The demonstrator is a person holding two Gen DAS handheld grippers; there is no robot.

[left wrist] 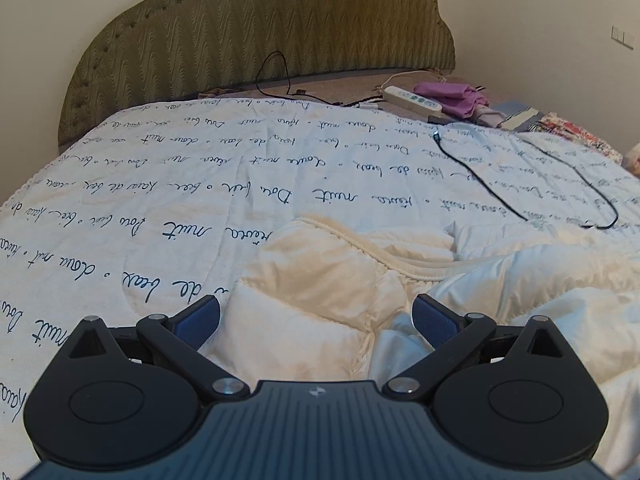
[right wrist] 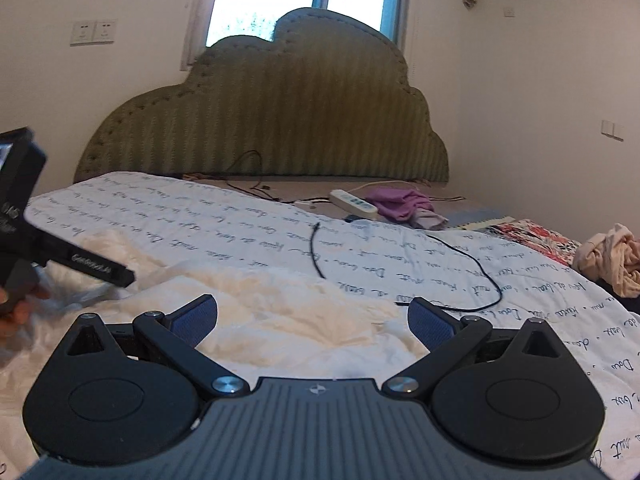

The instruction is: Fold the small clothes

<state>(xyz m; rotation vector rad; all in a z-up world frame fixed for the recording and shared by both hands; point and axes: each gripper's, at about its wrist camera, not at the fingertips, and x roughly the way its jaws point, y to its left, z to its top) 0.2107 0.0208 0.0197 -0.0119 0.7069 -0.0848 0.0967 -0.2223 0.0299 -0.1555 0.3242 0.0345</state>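
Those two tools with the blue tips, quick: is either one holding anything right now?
Left tool: open, holding nothing, over the cream padded garment.
Right tool: open, holding nothing, over the same garment.

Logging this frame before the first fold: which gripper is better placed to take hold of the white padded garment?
Left, probably. The left gripper has its jaws open right over a bulging edge of the white padded garment. The right gripper, also open, faces flatter cloth with nothing raised between its jaws.
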